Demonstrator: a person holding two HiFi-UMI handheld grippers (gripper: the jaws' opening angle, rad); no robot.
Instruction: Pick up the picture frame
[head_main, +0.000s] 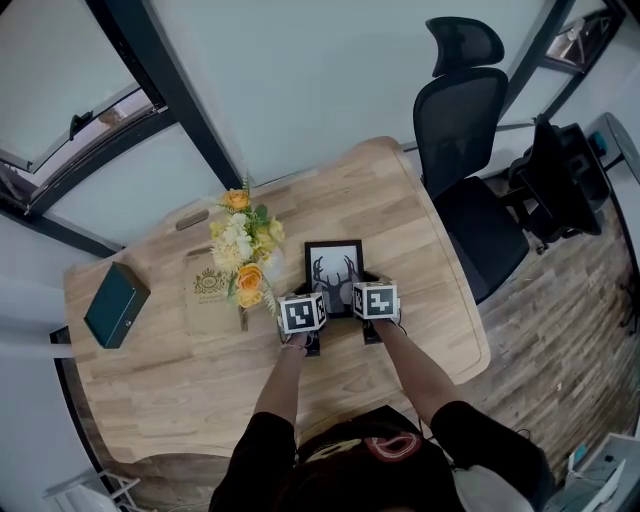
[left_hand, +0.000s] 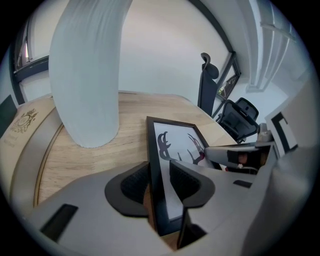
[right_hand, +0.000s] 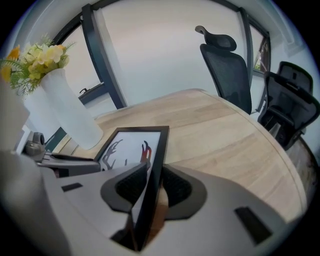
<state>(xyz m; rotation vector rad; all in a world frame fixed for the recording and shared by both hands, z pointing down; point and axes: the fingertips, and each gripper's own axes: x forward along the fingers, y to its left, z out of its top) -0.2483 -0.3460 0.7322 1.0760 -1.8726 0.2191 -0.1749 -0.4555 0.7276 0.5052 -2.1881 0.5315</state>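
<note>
Right now the black rectangular picture frame (head_main: 334, 268) with a white antler print is sitting at the middle of the light wooden table (head_main: 400, 220), face tipped up toward the person. Its lower edge is hiding beneath the two marker cubes in the head view, so whether it is resting on the wood or already clear of it cannot be told.

The left gripper (left_hand: 159, 180) is straddling the frame's left side. Its rear pad is lying against the moulding, while a thin strip of white mat is still showing beside the front pad, so these fingers are not quite pressing. The right gripper (right_hand: 152, 185) is taking the frame's right side, with both pads squeezing the black moulding. Each gripper view is cutting off the frame's near corner behind its own body.

Just left of the frame, a tall white vase (left_hand: 85, 75) is standing. From above, its yellow and orange flowers (head_main: 243, 250) are covering it almost entirely. Further left of the frame, a tan flat board with a gold crest (head_main: 207, 290) is lying half under the bouquet, and well beyond that a dark green box (head_main: 116, 304) is resting near the table's edge. Beyond and right of the frame, a black mesh office chair (head_main: 465, 150) is standing off the table. The person's forearms are reaching toward the frame from below, with dark sleeves cut off by the picture's bottom edge.
</note>
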